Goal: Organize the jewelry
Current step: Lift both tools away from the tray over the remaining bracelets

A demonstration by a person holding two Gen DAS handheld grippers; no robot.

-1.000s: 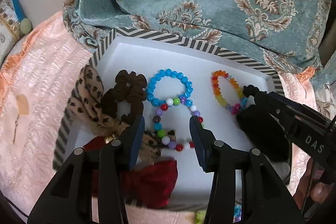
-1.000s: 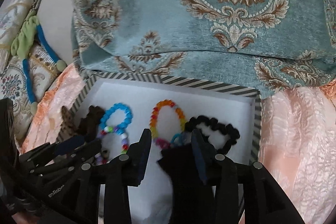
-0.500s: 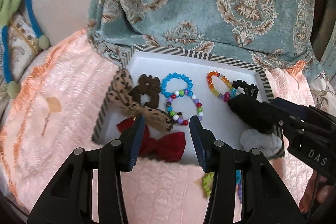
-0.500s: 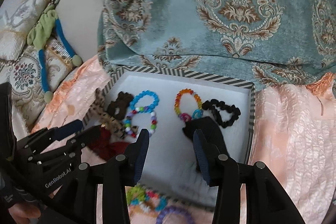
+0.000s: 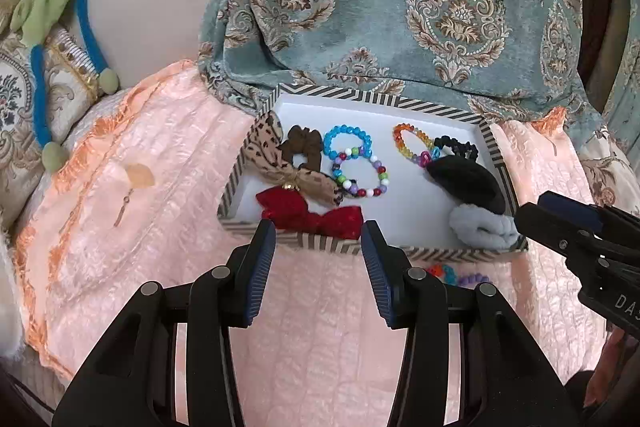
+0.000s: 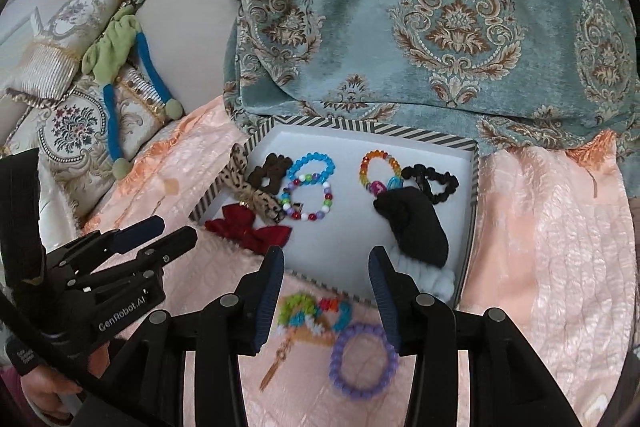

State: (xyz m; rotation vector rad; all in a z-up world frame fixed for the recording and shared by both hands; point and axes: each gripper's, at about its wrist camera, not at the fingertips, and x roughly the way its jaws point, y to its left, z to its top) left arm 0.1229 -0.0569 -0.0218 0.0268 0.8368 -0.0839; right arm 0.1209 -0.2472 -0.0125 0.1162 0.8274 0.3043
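Looking down both wrist views, we see a shallow tray (image 5: 384,99) with a black-and-white striped rim and white floor, sitting on a peach quilted cover (image 5: 160,187) against a teal patterned cushion (image 5: 440,7). Inside, left to right: leopard-print bow (image 5: 276,163), brown scrunchie (image 5: 302,147), blue bead bracelet (image 5: 347,143), mixed-colour bead bracelet (image 5: 360,175), rainbow bracelet (image 5: 412,145), black scrunchie (image 5: 458,149), big black hair piece (image 5: 468,183), white fluffy scrunchie (image 5: 480,229). Red bow (image 5: 310,213) hangs over the near rim.

Outside the tray on the cover, just in front of its near edge: purple bead bracelet (image 6: 363,359), a multicolour bead cluster (image 6: 316,311) (blurred) and a small gold piece (image 6: 276,363).

We hold the left gripper (image 5: 318,255) above the cover just short of the near rim, tilted down, jaws apart, nothing between them; red bow sits just beyond its tips. Right gripper (image 6: 326,285) also tilts down, jaws apart and gripping nothing; the loose bead cluster shows in the gap below, the purple bracelet near the right finger. Neither touches the tray as far as we can tell. Both grippers sit side by side; part of a hand (image 6: 48,391) shows under the left one.
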